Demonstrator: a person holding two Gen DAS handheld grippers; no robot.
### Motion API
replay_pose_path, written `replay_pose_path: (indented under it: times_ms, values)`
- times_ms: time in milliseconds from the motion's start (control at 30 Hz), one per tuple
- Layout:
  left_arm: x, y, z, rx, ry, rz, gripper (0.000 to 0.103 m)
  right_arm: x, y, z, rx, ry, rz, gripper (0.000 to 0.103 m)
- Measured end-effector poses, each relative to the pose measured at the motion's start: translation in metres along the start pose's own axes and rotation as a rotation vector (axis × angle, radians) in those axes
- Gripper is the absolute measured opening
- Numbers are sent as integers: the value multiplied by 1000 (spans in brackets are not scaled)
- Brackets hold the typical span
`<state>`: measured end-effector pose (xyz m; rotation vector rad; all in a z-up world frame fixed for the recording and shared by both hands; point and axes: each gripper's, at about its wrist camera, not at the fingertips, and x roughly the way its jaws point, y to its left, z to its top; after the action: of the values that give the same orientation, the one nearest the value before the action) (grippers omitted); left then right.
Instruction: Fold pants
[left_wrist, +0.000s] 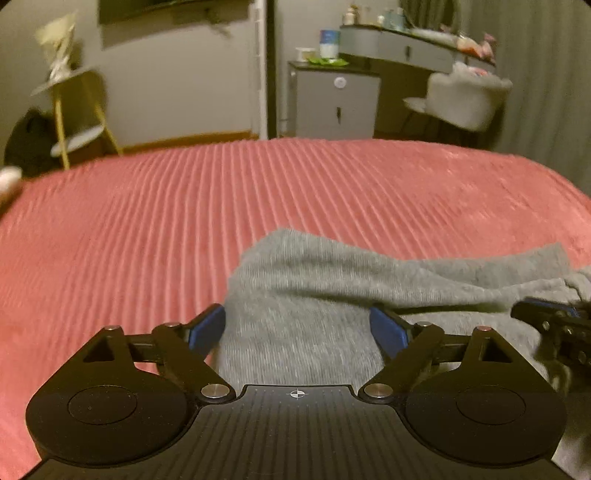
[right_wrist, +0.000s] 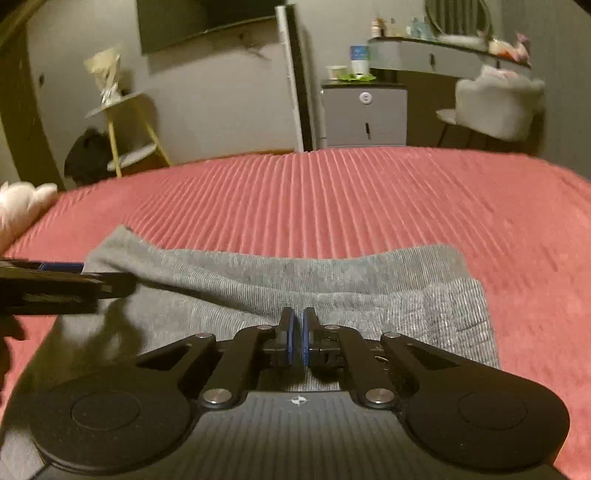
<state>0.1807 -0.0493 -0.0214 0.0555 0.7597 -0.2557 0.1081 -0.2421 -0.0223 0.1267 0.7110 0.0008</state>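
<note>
Pants: grey knit pants (left_wrist: 332, 295) lie on the bed, filling the lower centre and lower right of the left wrist view; in the right wrist view they spread across the middle, with one layer folded over another and a ribbed band toward the right edge of the cloth.
Bed: a red ribbed bedspread (left_wrist: 147, 221) covers it and shows on all sides of the pants.
Left gripper: the left gripper (left_wrist: 297, 328) has its jaws spread wide, blue pads well apart, with grey cloth lying below the gap and no pad pressing on it; in the right wrist view it enters from the left edge, over the left end of the pants.
Right gripper: the right gripper (right_wrist: 296, 332) has its jaws pressed together, blue pads nearly touching, just above the near edge of the pants; whether any cloth is caught between the pads cannot be told.
Writing and labels: none can be read; a small round mark on the grey cabinet (right_wrist: 365, 114) door is too small to make out.
Containers: a white and blue tub (left_wrist: 328, 42) and a small white cup (left_wrist: 304, 53) stand on the cabinet top, contents not visible; small bottles on the grey vanity (left_wrist: 399, 46) at upper right are blurred.
Other furniture: a yellow-legged tiered stand (left_wrist: 74, 110) at upper left, a pale upholstered chair (left_wrist: 465, 99) at upper right.
</note>
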Motion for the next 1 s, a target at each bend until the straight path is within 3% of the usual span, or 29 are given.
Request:
replay_pose_path:
  times_ms: [133,267,333,500,600,733,833,967,1000]
  values:
    - [-15,5,4,-69,-28,-4,83,-4,3,12,15,15,30,5]
    - [3,-4,6,-31,-13,-5,93,-8,-3,24,88,1,94,5]
    - [14,-8,-6,5,-19,24,97,14,-4,24,84,94,41,5]
    - [20,13,-15,-192,-3,-35,103,10,-3,19,25,118,68,5]
    - [21,11,-23,-186,-48,-26,103,24,-6,21,8,97,56,3]
    - [16,13,-25,-198,-58,-25,103,36,-21,28,95,-7,5,0]
    - [3,22,-26,-229,-29,-46,103,33,-24,25,156,-46,-10,0]
    - [-16,34,-30,-249,24,-88,103,-1,-30,11,108,-87,-58,10]
    - [-21,34,-31,-229,43,-108,103,-12,-35,7,85,-89,-29,10]
